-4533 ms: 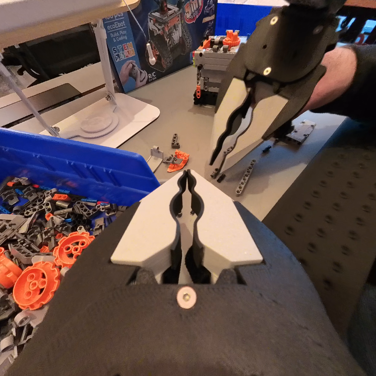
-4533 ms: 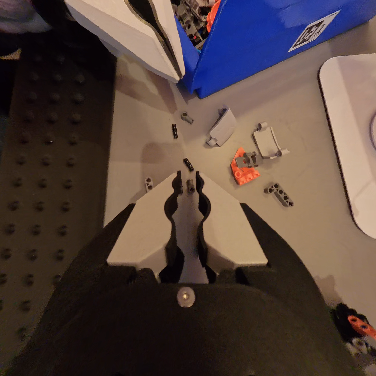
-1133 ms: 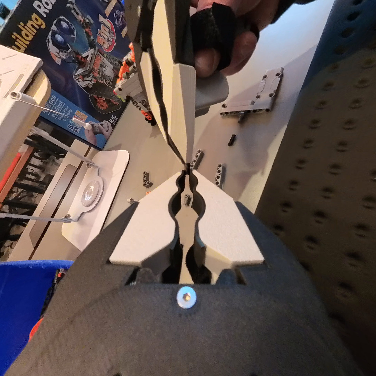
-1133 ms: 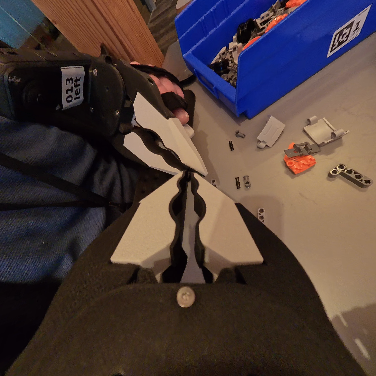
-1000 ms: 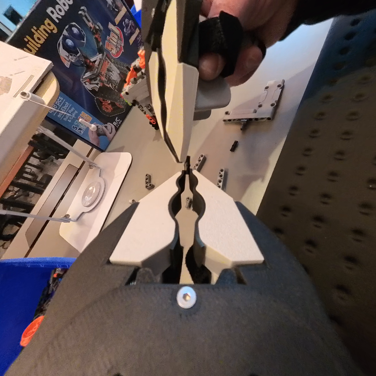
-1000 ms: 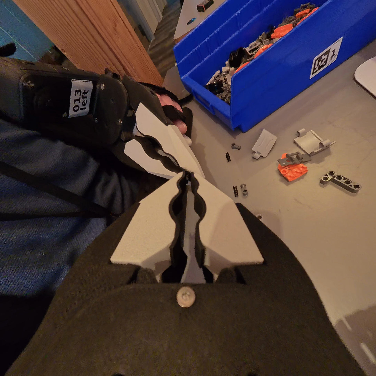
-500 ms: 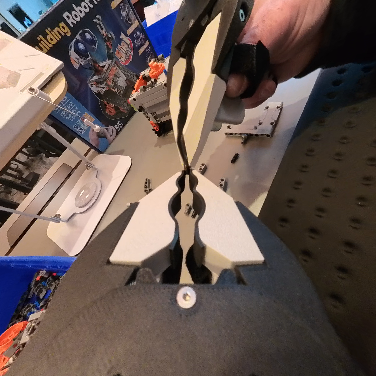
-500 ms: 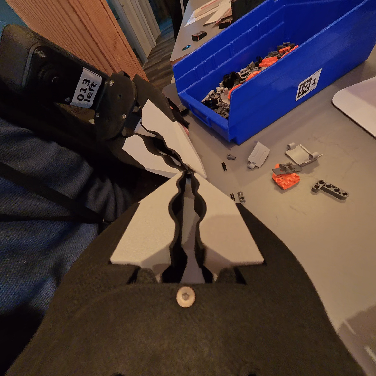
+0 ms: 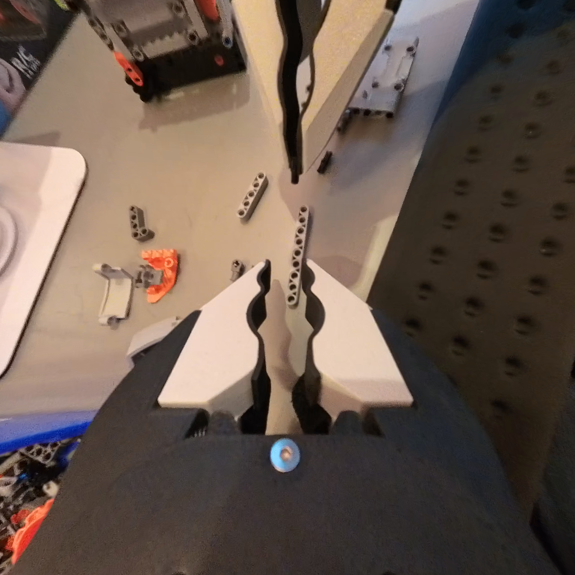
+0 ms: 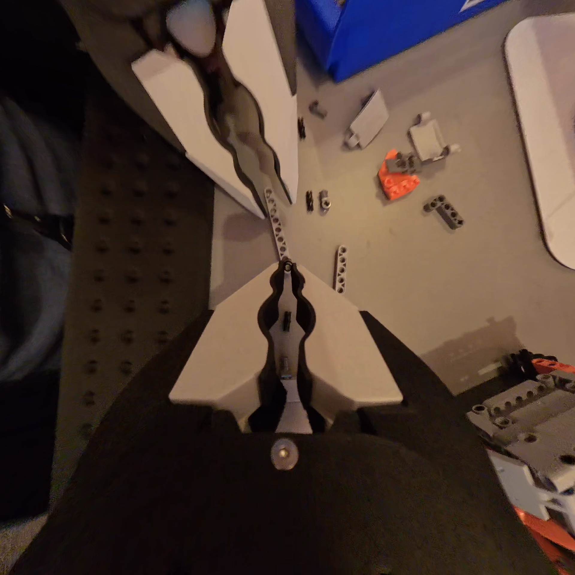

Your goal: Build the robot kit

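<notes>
My left gripper is open and low over the grey table, its fingers on either side of the near end of a long grey holed beam. In the right wrist view the left gripper straddles the beam's far end. My right gripper is shut on a small dark pin, held just above the beam's other end. In the left wrist view the right gripper hangs tip down beyond the beam.
On the table lie a short grey beam, a dark L-shaped beam, an orange piece, grey curved panels, loose pins and a flat grey panel. A partly built model, a blue bin, a white plate and a black studded mat surround them. The tips of one gripper are about 5 cm away from the tips of the other.
The grippers were tip to tip above the table, both shut. They have parted and come down; my left gripper has opened over the long beam and my right still holds the pin.
</notes>
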`<state>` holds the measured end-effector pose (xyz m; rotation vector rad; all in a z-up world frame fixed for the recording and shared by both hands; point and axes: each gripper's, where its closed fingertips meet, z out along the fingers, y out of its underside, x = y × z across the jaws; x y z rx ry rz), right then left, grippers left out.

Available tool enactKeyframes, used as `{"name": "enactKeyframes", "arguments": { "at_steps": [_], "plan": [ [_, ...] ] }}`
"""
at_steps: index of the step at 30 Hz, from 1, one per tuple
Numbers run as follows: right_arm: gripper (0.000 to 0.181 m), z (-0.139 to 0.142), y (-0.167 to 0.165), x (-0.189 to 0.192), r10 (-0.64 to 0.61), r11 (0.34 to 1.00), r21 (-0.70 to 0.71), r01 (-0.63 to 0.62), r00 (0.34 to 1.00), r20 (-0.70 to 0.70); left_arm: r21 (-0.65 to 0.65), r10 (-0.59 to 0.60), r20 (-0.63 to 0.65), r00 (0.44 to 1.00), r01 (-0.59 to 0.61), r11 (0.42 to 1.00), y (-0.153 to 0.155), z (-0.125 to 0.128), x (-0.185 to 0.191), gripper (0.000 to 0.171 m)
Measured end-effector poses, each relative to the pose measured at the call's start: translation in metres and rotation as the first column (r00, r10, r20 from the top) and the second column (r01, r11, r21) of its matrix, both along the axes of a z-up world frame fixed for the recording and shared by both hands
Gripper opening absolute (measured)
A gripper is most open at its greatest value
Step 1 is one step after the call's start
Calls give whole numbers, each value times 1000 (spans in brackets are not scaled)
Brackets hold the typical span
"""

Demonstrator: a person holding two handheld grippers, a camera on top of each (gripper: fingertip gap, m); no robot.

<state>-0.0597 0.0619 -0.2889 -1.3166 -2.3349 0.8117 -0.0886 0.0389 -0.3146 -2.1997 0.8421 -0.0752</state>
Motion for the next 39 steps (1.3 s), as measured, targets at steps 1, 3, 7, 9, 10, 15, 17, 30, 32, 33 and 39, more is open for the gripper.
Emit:
{"name": "enactKeyframes", "arguments": {
  "at_steps": [1,3,7,9,10,15,17,30,32,33,39],
  "plan": [
    [1,-6,0,1,16,999,37,-17,999,27,-27,-3,5,1000,3,1000,-2,-4,-1,17],
    [1,-16,0,1,43,995,89,-49,997,66,-53,6,9,1000,-5,999,-3,-8,-3,15],
    [1,-28,0,0,71,984,157,-89,990,119,-93,-3,-3,1000,3,996,-5,-16,-3,7],
    [1,-33,1,0,81,976,191,-108,986,148,-99,-5,7,1000,6,995,-5,-16,-2,6],
    [1,-36,2,1,85,970,211,-119,982,166,-103,-5,16,1000,7,995,-5,-16,-2,6],
    [1,-32,4,-2,99,960,244,-137,982,161,-111,-6,35,999,10,994,-5,-16,-2,6],
    [1,-30,5,-5,103,961,239,-139,982,159,-115,-7,43,999,11,993,-5,-16,-2,5],
    [1,-32,6,-4,171,930,279,-239,954,247,-115,-8,48,999,13,993,-4,-17,-1,5],
    [0,-32,6,-4,188,925,276,-261,946,264,-116,-7,50,999,13,993,-4,-17,-1,6],
    [0,-32,6,-4,201,920,278,-276,941,272,-116,-7,50,999,12,993,-4,-17,-1,5],
    [0,-37,4,-1,248,904,254,-343,907,340,-115,-12,47,999,18,993,-5,-17,0,6]
  ]
}}
